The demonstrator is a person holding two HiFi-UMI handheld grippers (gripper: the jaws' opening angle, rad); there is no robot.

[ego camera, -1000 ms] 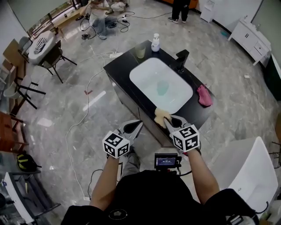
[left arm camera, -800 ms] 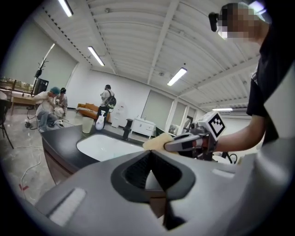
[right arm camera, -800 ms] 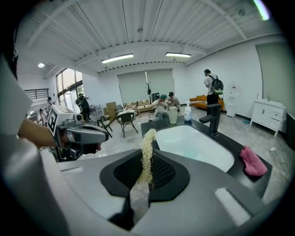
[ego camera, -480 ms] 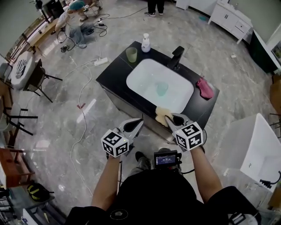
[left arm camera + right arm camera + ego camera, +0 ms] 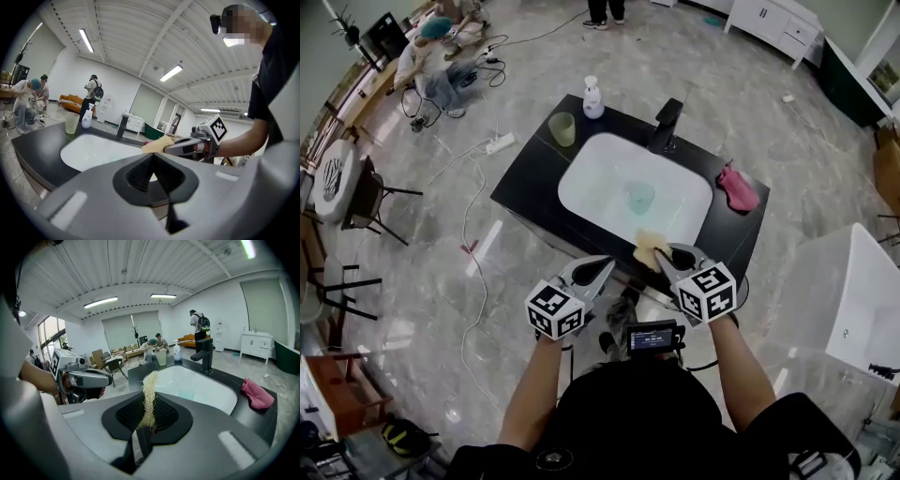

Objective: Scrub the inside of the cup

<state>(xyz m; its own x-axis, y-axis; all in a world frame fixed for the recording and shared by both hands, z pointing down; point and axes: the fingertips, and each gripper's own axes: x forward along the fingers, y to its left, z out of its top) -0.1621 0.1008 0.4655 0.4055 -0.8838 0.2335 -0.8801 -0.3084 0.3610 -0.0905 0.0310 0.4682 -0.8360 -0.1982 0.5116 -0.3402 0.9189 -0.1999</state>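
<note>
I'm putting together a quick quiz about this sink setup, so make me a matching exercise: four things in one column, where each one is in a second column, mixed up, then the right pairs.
Things
1. blue cup
2. green cup
3. pink cloth
4. yellow scrub pad

Places
A. on the counter, right of the sink
B. clamped in the right gripper
C. inside the sink
D. on the counter beside the soap bottle

Pairs: 1-C, 2-D, 3-A, 4-B
</note>
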